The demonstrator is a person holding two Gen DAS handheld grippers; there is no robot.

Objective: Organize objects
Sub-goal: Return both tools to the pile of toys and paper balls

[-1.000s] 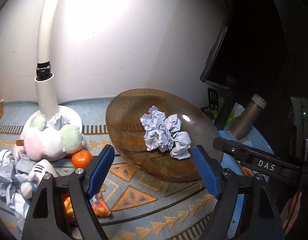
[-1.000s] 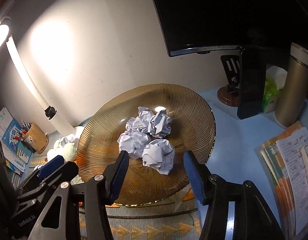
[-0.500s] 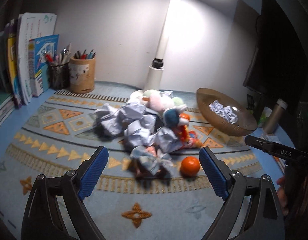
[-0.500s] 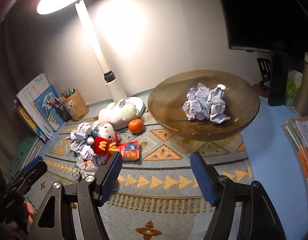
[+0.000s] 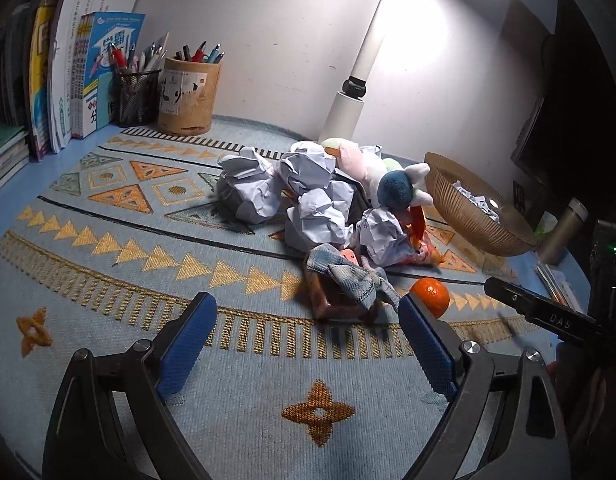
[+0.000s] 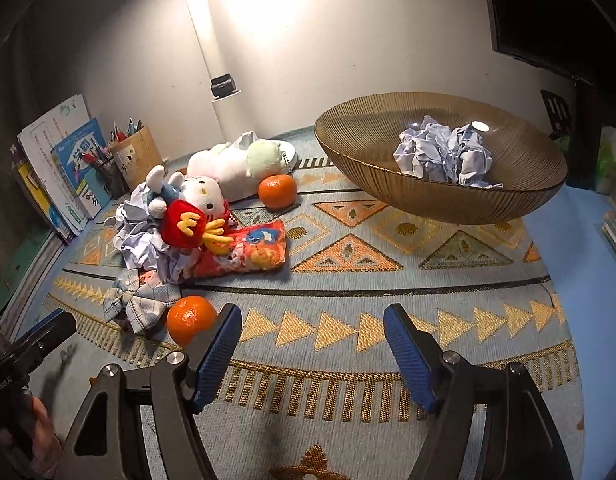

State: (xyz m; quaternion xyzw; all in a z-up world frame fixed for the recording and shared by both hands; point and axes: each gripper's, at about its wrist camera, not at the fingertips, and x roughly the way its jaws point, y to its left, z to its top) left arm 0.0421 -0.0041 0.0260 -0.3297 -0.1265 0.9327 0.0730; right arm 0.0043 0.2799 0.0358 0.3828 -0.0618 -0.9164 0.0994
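Observation:
A heap of crumpled paper balls (image 5: 308, 200), plush toys (image 6: 200, 196), a snack packet (image 6: 248, 252) and a plaid bow (image 5: 347, 280) lies on the patterned mat (image 5: 128, 240). One orange (image 5: 429, 296) sits by the bow, also in the right wrist view (image 6: 190, 318); a second orange (image 6: 278, 190) lies by the white plush. A brown ribbed bowl (image 6: 387, 176) holds several paper balls (image 6: 443, 156). My left gripper (image 5: 308, 336) is open and empty, short of the heap. My right gripper (image 6: 311, 348) is open and empty over the mat, its left finger beside the near orange.
A white lamp post (image 5: 359, 76) stands behind the heap. Pen holders (image 5: 188, 96) and books (image 5: 68, 76) line the back left. A monitor (image 5: 567, 100), a metal flask (image 5: 563, 224) and papers stand right of the bowl.
Both grippers have drawn back and to the left from over the bowl. The heap and oranges came into view and now lie closer ahead. Both grippers stay open.

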